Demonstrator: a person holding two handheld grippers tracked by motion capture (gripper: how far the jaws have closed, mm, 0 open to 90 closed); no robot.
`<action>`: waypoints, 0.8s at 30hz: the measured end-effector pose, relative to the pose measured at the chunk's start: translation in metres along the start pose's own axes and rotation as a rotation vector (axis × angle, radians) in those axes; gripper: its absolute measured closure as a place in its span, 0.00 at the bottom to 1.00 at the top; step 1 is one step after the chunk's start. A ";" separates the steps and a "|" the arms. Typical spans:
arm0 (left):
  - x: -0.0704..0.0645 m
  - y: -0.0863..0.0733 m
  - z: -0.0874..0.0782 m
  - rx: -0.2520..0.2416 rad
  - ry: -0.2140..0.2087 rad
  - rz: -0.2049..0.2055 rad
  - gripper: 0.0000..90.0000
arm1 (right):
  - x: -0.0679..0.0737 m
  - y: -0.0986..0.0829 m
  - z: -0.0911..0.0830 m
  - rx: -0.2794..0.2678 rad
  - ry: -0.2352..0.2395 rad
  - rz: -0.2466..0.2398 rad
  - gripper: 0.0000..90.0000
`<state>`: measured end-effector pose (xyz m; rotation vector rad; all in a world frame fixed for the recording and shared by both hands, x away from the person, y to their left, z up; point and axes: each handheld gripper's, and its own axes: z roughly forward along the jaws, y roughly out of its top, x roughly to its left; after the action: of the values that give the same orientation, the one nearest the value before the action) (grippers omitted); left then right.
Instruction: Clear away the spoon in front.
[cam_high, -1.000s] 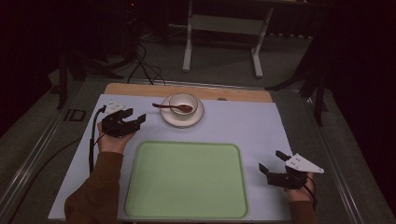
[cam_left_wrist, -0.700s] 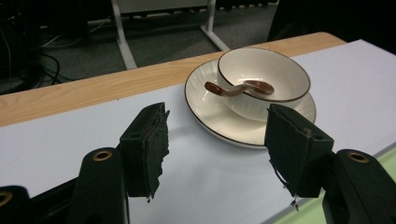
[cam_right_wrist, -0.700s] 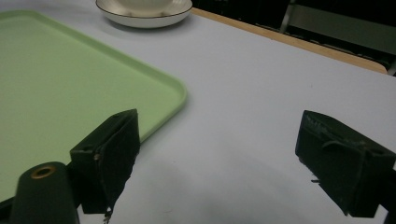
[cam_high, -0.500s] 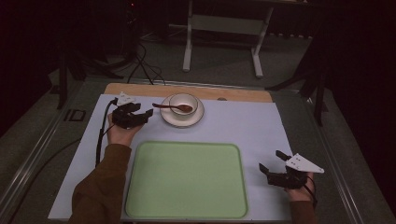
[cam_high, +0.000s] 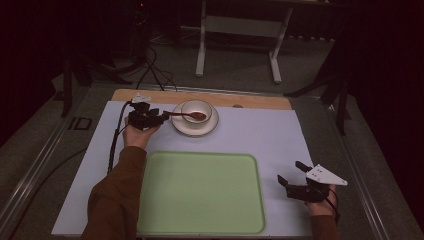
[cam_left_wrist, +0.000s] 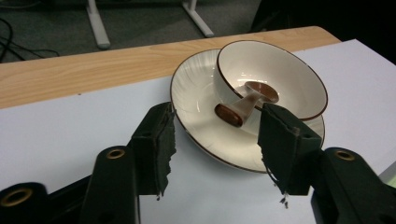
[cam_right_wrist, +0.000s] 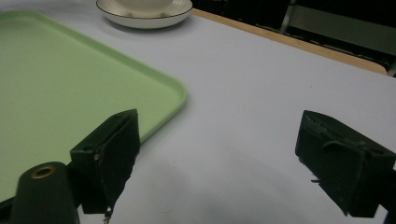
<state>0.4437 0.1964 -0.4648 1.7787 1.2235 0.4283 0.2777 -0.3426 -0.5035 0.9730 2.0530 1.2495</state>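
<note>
White ceramic is what the left gripper (cam_high: 162, 116) is after here: a bowl (cam_high: 196, 107) sitting on a saucer (cam_high: 211, 127) near the far edge of the table, just in front of the wooden strip (cam_high: 260, 100). There's a brown spoon (cam_high: 187, 115) lying in the bowl with its handle poking out over the rim toward that gripper. In the left gripper view the jaws are spread wide, nothing between them yet, and the spoon (cam_left_wrist: 245, 101) handle end sits right in the gap ahead of them, above the saucer (cam_left_wrist: 196, 93). Can't tell if a jaw is actually touching the saucer, looks just beside it.

The right gripper (cam_high: 292, 176) is way over at the near right corner, resting low over the pale mat (cam_high: 260, 135), well apart from the bowl. Its jaws are also gaping, holding nothing. The green tray (cam_high: 200, 192) sits between the two arms, and in the right gripper view its rounded corner (cam_right_wrist: 175, 95) is just off the left jaw.
</note>
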 end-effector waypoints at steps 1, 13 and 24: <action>0.000 0.001 0.001 0.000 -0.006 0.000 0.52 | 0.000 0.000 0.000 -0.001 0.000 -0.001 0.15; -0.003 0.003 0.012 0.035 -0.066 -0.019 0.80 | -0.001 0.000 -0.001 -0.004 0.000 0.002 0.15; -0.015 0.005 0.006 0.015 -0.068 0.045 0.93 | -0.001 0.000 -0.001 -0.004 -0.001 0.002 0.15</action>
<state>0.4437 0.1802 -0.4607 1.8220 1.1438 0.3830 0.2777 -0.3437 -0.5032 0.9737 2.0488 1.2534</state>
